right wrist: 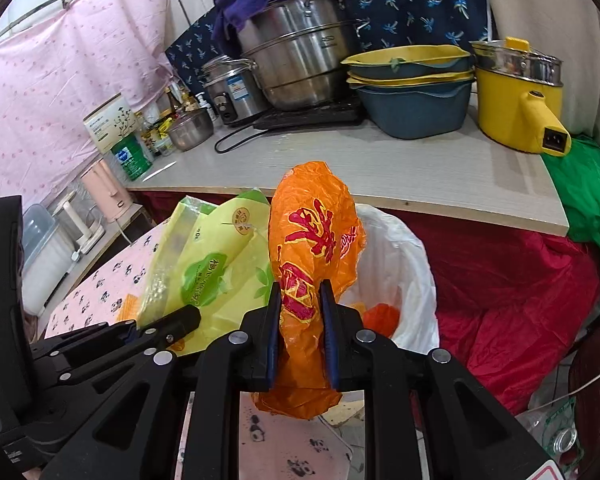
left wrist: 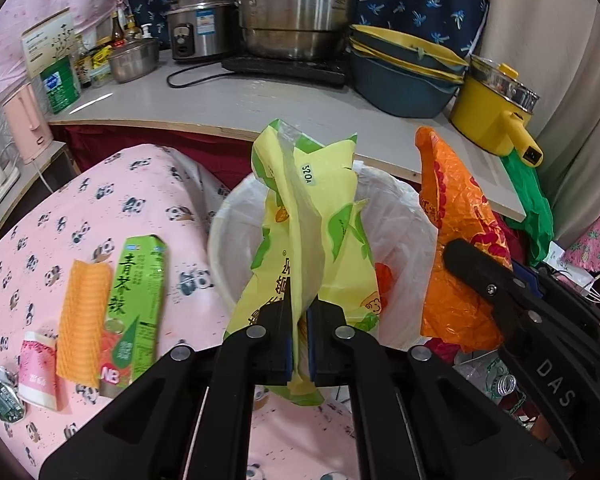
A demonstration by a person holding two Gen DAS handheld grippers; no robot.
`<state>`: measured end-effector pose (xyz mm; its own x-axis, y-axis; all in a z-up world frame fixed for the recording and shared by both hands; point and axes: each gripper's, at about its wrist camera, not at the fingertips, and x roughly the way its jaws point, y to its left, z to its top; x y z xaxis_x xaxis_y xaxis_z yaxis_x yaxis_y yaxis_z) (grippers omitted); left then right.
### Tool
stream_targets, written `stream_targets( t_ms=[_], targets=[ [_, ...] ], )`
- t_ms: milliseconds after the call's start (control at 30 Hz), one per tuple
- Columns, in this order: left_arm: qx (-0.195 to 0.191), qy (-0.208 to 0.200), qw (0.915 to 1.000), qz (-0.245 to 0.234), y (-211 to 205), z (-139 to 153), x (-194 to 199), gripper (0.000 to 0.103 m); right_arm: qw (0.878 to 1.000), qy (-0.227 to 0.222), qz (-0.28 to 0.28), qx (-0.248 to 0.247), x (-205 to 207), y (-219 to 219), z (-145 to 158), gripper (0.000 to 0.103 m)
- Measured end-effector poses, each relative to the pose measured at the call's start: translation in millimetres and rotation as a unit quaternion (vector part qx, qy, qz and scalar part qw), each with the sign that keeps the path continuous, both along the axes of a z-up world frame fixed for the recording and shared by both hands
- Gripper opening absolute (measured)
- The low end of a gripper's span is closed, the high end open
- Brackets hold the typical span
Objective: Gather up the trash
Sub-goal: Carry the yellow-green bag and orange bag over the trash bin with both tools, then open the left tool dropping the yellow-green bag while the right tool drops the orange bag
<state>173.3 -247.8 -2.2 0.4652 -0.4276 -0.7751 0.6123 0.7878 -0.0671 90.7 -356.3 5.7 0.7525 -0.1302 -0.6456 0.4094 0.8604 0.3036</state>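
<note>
My left gripper [left wrist: 299,312] is shut on a yellow-green plastic wrapper [left wrist: 312,216] and holds it upright over the white-lined trash bin [left wrist: 404,216]. My right gripper [right wrist: 300,292] is shut on a crumpled orange plastic bag [right wrist: 312,224], held beside the bin [right wrist: 400,264]; this bag also shows in the left wrist view [left wrist: 452,216]. The yellow-green wrapper shows in the right wrist view [right wrist: 216,264] to the left. Something orange [right wrist: 380,314] lies inside the bin. On the pink panda cloth [left wrist: 60,216] lie a green carton [left wrist: 134,304], an orange ridged wrapper [left wrist: 82,320], a pink packet [left wrist: 38,372] and a foil item [left wrist: 2,394].
Behind the bin runs a grey counter [left wrist: 228,100] with steel pots [left wrist: 296,20], stacked blue-yellow basins [left wrist: 404,76] and a yellow electric pot [left wrist: 496,112]. A red cloth [right wrist: 512,292] and a green bag [right wrist: 588,200] lie to the right. A plastic bottle [left wrist: 504,384] lies low right.
</note>
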Motion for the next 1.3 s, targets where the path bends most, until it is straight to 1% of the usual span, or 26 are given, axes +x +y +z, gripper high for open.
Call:
stream_targets(
  t_ms=[200,233,267,300,333,367,433,500,533,833,900,1033,1067,1133,1300],
  targets=[
    [0.010,0.000,0.9999,-0.012,-22.0,-11.1,0.9,0.009,1.000,0.004,-0.011,0.009,-3.0,-16.1,-11.2,0.018],
    [0.013,-0.004,0.9999,-0.011,-24.5,-12.5,1.1,0.013,1.000,0.004,-0.012,0.010,-2.8,-18.0,-12.7,0.018],
    [0.015,-0.009,0.9998,-0.008,-25.8,-13.1,1.2,0.023,1.000,0.004,-0.013,0.011,-2.9,-19.6,-14.2,0.018],
    [0.016,-0.014,0.9998,-0.007,-26.6,-13.4,1.1,0.027,1.000,0.005,-0.014,0.012,-2.6,-21.1,-15.4,0.018],
    [0.015,-0.018,0.9997,-0.006,-26.5,-13.3,0.9,0.034,1.000,0.005,-0.015,0.013,-2.5,-21.7,-16.0,0.018],
    [0.014,-0.022,0.9997,-0.005,-26.1,-13.0,0.8,0.037,1.000,0.006,-0.016,0.014,-2.2,-22.5,-16.8,0.018],
    [0.016,-0.025,0.9996,-0.003,-25.8,-12.8,1.5,0.038,1.000,0.006,-0.017,0.015,-1.3,-23.7,-18.2,0.018],
    [0.015,-0.025,0.9996,0.003,-23.8,-13.0,3.1,0.044,1.000,0.006,-0.017,0.016,0.3,-24.9,-18.5,0.018],
    [0.015,-0.026,0.9995,0.006,-21.8,-12.8,3.9,0.046,1.000,0.005,-0.017,0.017,1.3,-24.9,-18.6,0.018],
    [0.009,-0.028,0.9990,0.033,1.0,-10.0,12.3,0.046,1.000,0.008,-0.005,0.014,15.2,-19.8,-20.2,0.020],
    [0.007,-0.028,0.9987,0.041,7.3,-9.6,14.3,0.048,1.000,0.011,0.001,0.013,21.0,-17.3,-22.3,0.023],
    [0.003,-0.031,0.9981,0.054,18.5,-8.5,16.0,0.056,1.000,0.014,0.011,0.008,33.6,-11.4,-25.2,0.030],
    [0.002,-0.032,0.9979,0.056,21.0,-8.0,16.3,0.060,1.000,0.014,0.012,0.005,36.5,-9.2,-25.2,0.035],
    [0.000,-0.035,0.9975,0.061,25.6,-7.3,16.3,0.064,1.000,0.013,0.013,0.001,40.6,-6.2,-24.2,0.042],
    [-0.003,-0.037,0.9970,0.068,34.5,-4.0,16.4,0.064,1.000,0.005,0.011,-0.001,42.8,-3.1,-17.1,0.042]
  ],
)
